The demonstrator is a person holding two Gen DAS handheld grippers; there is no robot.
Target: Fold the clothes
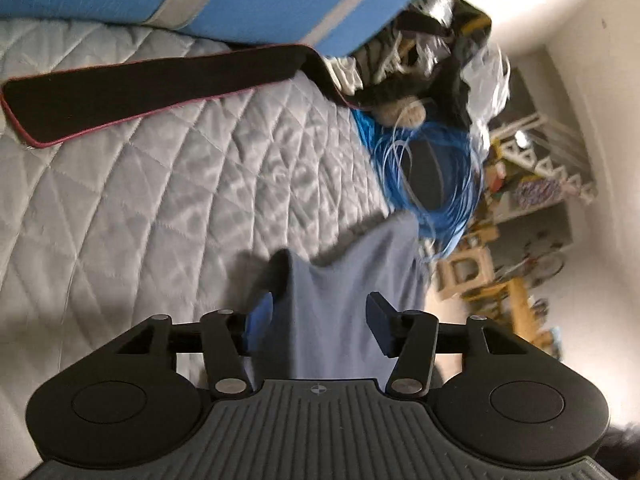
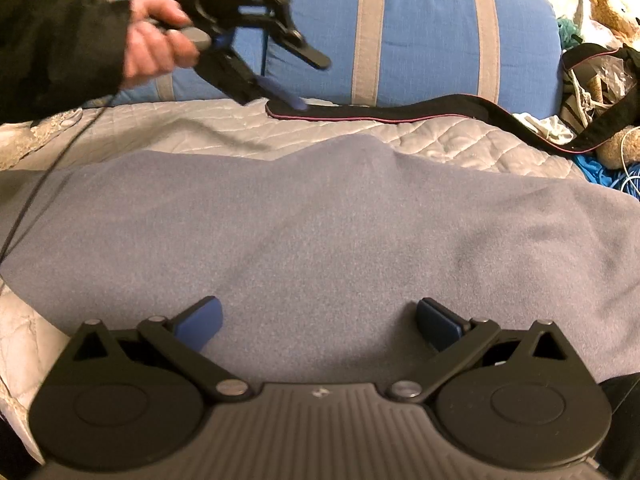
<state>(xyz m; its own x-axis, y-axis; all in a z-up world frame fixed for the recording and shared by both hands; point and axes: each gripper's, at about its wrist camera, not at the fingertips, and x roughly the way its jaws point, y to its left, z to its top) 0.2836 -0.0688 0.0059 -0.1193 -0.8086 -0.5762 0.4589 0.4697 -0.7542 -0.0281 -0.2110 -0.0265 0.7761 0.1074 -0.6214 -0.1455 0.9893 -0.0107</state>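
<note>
A blue-grey garment [image 2: 320,220] lies spread across the grey quilted bed [image 2: 460,140]. My right gripper [image 2: 318,306] hovers low over its near part, jaws wide open with nothing between them. In the right wrist view a hand [image 2: 152,40] in a dark sleeve holds my left gripper [image 2: 312,84] up in the air over the bed's far left, near the pillow, open and empty. In the left wrist view the left gripper [image 1: 320,300] looks down along the garment [image 1: 380,248], whose cloth shows below the parted fingers without being pinched.
A blue pillow with grey stripes [image 2: 420,40] lines the far side of the bed. A long black strap with pink edging [image 2: 400,112] lies in front of it. At the right are a coil of blue cable [image 1: 432,168], a teddy bear [image 2: 608,8] and piled clutter [image 1: 432,52].
</note>
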